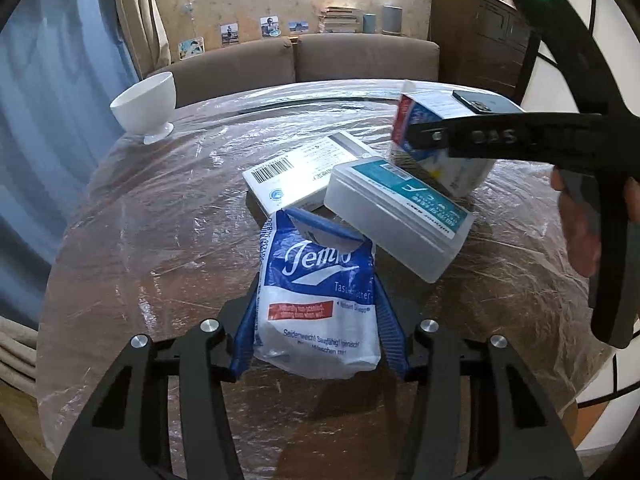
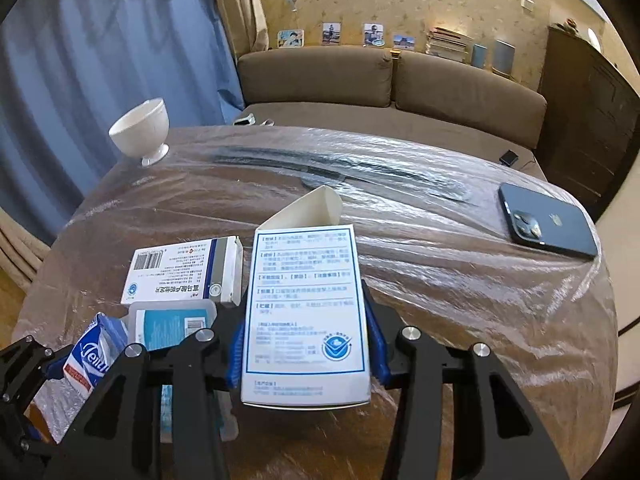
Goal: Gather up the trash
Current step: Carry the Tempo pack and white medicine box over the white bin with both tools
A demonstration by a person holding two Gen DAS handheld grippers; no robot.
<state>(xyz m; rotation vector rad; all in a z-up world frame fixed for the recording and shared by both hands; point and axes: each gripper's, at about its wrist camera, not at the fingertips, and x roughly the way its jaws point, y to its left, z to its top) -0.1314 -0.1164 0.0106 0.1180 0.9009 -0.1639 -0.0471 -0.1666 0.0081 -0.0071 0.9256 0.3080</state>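
Here, left gripper tight on Tempo tissue pack, right gripper on white printed carton.

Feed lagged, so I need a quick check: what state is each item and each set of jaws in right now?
Left gripper: jaws shut on the tissue pack.
Tissue pack: held, top torn open.
Right gripper: jaws shut on the open-flap carton.
Open-flap carton: held, far flap open.
Barcode box: lying flat, closed.
Plastic case: closed, propped on the barcode box.
Bowl: upright.
Phone: face down.
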